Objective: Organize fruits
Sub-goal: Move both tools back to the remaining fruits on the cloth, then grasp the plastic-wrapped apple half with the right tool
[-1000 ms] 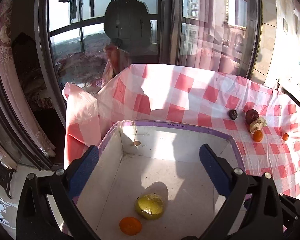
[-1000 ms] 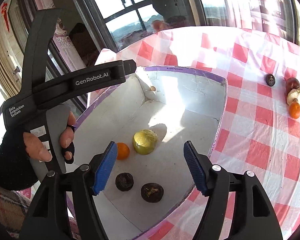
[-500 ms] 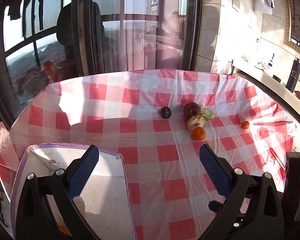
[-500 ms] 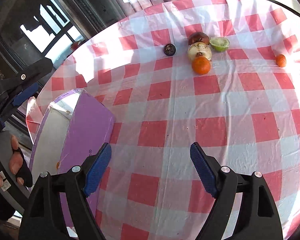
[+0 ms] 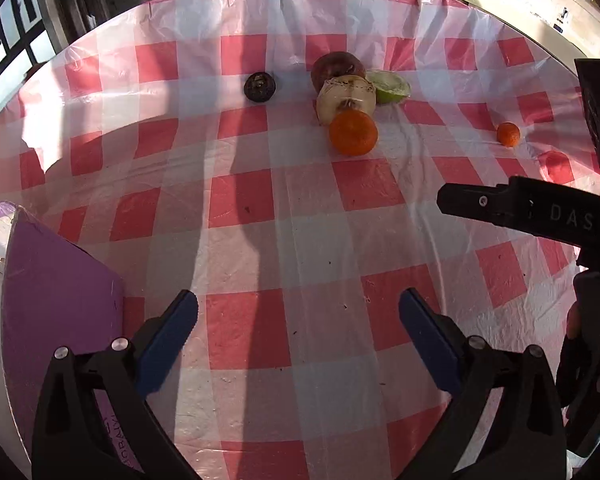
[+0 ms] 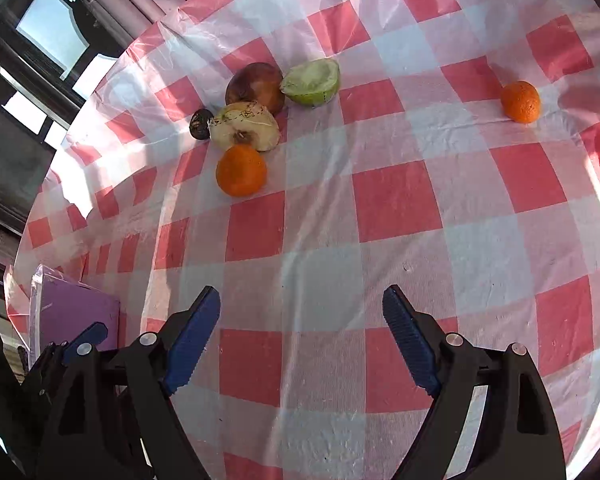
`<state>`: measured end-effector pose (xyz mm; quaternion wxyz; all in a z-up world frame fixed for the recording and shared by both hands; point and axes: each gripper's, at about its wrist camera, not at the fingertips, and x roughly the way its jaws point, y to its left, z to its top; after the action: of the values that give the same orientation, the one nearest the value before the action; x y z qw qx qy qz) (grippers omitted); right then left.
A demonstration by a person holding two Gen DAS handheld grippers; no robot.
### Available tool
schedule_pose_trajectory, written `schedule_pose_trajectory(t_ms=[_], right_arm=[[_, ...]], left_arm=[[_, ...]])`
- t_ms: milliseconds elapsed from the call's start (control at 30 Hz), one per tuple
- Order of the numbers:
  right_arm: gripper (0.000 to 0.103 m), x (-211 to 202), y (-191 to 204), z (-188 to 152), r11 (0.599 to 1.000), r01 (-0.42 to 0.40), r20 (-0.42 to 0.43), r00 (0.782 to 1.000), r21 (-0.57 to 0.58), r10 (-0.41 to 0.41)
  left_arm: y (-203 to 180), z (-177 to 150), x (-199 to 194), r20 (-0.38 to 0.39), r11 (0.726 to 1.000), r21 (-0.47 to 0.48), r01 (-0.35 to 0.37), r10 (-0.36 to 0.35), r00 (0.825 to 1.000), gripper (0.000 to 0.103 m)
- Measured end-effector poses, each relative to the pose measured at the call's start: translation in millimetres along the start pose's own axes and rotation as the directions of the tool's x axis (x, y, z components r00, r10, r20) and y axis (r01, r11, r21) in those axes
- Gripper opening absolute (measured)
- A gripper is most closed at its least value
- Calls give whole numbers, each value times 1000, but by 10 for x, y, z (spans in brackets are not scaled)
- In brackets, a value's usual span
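Note:
On the red-checked tablecloth lies a cluster of fruit: an orange (image 5: pixel 353 132) (image 6: pixel 241 169), a cut pale half fruit (image 5: pixel 346 98) (image 6: pixel 245 126), a dark red round fruit (image 5: pixel 338 68) (image 6: pixel 255 84), a green half fruit (image 5: pixel 388 86) (image 6: pixel 312 82) and a small dark fruit (image 5: pixel 260 87) (image 6: pixel 200 124). A small orange (image 5: pixel 508 134) (image 6: pixel 521 101) lies apart to the right. My left gripper (image 5: pixel 298 322) is open and empty, well short of the cluster. My right gripper (image 6: pixel 300 320) is open and empty, also short of the fruit.
The purple-sided box (image 5: pixel 56 292) (image 6: pixel 74 312) stands at the lower left of both views. The right hand-held device (image 5: pixel 528 208) reaches in from the right of the left wrist view. The table edge and dark windows (image 6: pixel 40 60) lie beyond the fruit.
Both grippers have swung away from over the box, where several fruits lay, to face the tablecloth, and have moved closer to the fruit cluster. Both stayed open.

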<state>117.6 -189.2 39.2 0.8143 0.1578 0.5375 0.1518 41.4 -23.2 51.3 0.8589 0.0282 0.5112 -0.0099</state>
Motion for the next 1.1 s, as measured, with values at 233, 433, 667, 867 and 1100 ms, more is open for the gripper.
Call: schedule_pose_trajectory(t_ms=[233, 433, 667, 867, 1100], right_arm=[[83, 599, 423, 788, 999, -20, 46, 999, -34, 21], [83, 1056, 687, 1097, 994, 89, 41, 995, -70, -86], [62, 946, 622, 1056, 982, 128, 83, 990, -142, -117], [62, 214, -47, 1022, 999, -22, 209, 978, -23, 26], [62, -293, -758, 605, 998, 38, 189, 981, 41, -45]], left_arm=[[-12, -97, 109, -52, 994, -83, -75, 71, 996, 101], [-5, -236, 131, -96, 986, -115, -122, 111, 989, 101], [-5, -105, 264, -100, 981, -132, -143, 130, 986, 101], [-211, 357, 557, -49, 990, -84, -115, 112, 993, 101], [-418, 947, 1010, -7, 994, -58, -94, 94, 996, 101]])
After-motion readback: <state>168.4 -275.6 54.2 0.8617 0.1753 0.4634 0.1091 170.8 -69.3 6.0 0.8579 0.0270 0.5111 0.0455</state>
